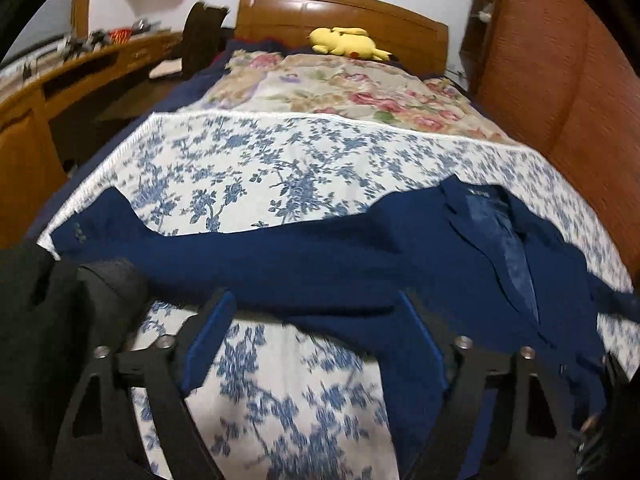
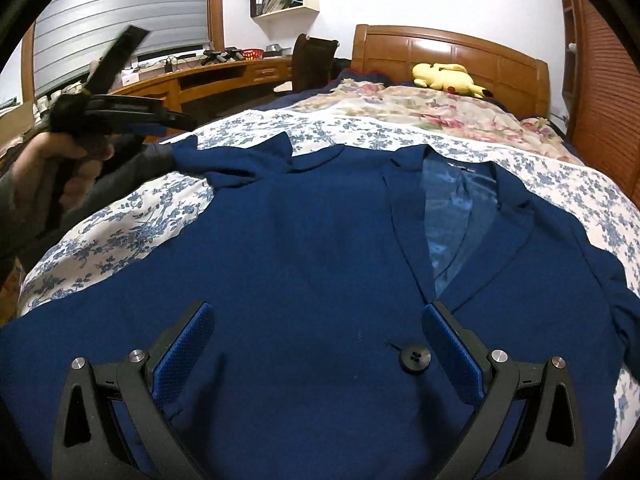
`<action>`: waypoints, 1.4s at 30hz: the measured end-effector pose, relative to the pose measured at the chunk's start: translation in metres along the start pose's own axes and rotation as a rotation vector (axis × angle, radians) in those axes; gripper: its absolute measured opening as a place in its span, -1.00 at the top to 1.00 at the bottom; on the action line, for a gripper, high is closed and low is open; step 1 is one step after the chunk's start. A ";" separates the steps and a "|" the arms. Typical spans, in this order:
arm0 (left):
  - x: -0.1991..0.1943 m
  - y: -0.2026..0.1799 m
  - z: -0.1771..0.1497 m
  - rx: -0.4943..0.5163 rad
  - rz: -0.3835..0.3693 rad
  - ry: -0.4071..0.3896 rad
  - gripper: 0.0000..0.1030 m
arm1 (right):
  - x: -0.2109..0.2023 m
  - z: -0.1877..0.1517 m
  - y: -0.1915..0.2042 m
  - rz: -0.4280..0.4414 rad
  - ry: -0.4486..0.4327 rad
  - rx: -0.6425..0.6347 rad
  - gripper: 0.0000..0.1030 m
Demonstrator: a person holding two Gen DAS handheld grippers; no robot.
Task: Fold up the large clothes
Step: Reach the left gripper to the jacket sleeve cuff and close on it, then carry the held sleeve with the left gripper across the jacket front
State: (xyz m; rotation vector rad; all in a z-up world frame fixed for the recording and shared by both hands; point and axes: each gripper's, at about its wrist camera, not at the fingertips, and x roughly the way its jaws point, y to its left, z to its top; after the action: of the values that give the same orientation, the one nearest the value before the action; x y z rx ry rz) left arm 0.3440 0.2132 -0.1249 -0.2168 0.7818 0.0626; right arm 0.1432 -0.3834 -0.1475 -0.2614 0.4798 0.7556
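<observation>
Jacket point(image 2: 304, 248), navy blue, lies front up and spread flat across the foot end of the bed point(image 1: 280, 160), on a blue-flowered white cover; one sleeve point(image 1: 168, 236) stretches toward the bed's left edge. Lapels fall apart over a lighter blue lining point(image 2: 452, 216); a black button point(image 2: 415, 358) sits mid-front. Right gripper point(image 2: 318, 340) hovers over the jacket front, jaws released, gripping nothing. Left gripper point(image 1: 316, 328), jaws likewise released and empty, hangs above the sleeve. A yellow plush toy point(image 1: 348, 42) rests by the headboard.
</observation>
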 end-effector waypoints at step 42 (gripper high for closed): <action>0.006 -0.050 0.029 0.004 -0.034 0.026 0.88 | 0.005 0.004 0.006 -0.024 -0.017 0.003 -0.99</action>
State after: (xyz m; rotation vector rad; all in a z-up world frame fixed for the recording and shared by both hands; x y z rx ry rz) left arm 0.3748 0.1705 -0.1007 -0.2279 0.8038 0.0259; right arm 0.1434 -0.3741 -0.1468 -0.2576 0.4611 0.7334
